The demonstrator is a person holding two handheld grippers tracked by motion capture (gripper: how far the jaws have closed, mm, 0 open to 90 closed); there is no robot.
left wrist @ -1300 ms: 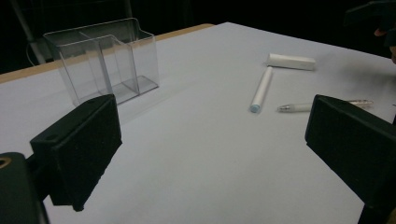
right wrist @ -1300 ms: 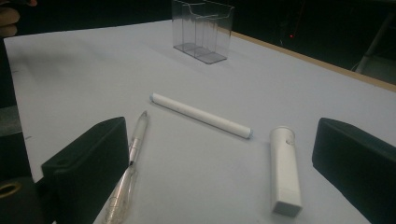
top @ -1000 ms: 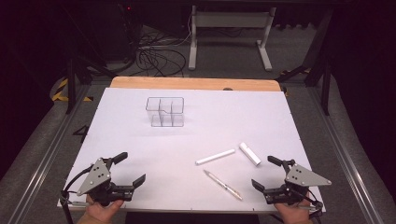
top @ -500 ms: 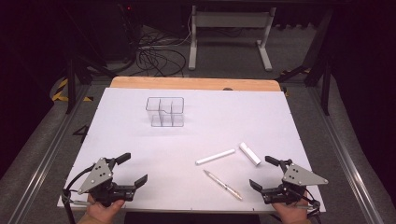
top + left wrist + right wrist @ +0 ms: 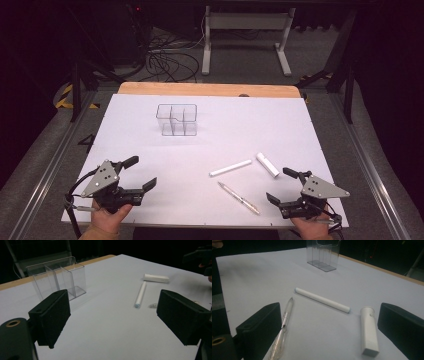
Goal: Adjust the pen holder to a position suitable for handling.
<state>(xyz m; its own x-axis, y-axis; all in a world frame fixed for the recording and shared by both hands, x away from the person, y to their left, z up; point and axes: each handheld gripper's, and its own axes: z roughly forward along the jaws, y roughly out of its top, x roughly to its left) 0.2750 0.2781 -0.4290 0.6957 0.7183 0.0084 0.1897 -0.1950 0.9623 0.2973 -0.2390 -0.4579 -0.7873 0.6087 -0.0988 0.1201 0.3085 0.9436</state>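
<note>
1. Nearest the camera at the table's left, the left gripper (image 5: 134, 174) is held with jaws spread wide and nothing between them; they have just been closing by a trace.
2. Farther back and left of centre, a clear compartmented organizer (image 5: 176, 120) is seen upright on the white sheet (image 5: 300, 125), well apart from both grippers.
3. Right of centre, three small things are laid near the right gripper (image 5: 282, 185): a long white stick (image 5: 230, 168), a clear pen (image 5: 238, 198) in front of it, and a short white capped tube (image 5: 267, 164) to the right.
4. At the far right, the right gripper is held with jaws wide open, empty, pointed toward the pen and the tube.
5. All three pieces are judged light, stiff and smooth; being round, they are likely to roll or slip. A hold across the middle of the barrel is judged surest.
6. From above, the layout of all items is given. In the right gripper view, the pen's (image 5: 283, 325) clear barrel and the tube's (image 5: 369, 331) squared end are shown close up; in the left gripper view, the organizer's (image 5: 60, 280) inner dividers are made plain.
</note>
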